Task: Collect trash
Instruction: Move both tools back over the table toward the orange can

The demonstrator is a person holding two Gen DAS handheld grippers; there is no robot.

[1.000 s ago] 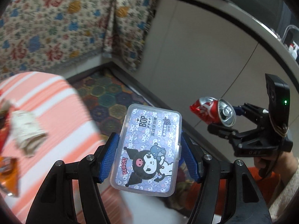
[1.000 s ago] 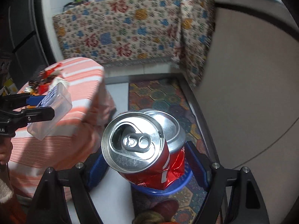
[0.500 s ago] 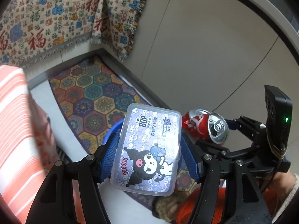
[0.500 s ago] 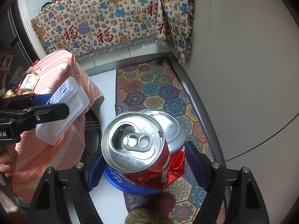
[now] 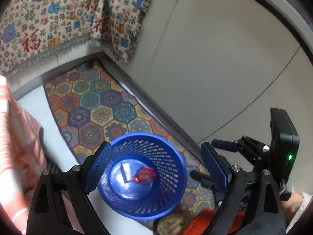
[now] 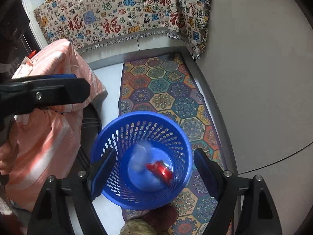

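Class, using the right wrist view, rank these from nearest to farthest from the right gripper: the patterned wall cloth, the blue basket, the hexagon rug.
1. Blue basket, directly below the right gripper, between its fingers.
2. Hexagon rug, on the floor beyond the basket.
3. Patterned wall cloth, hanging at the far wall.

Hexagon-patterned colourful rug (image 6: 166,90) on pale floor (image 6: 109,82), fringed cloth with red characters (image 6: 117,13) hanging behind, orange-striped cloth (image 6: 52,129) draped at left, plain grey wall panels (image 5: 215,68) at right
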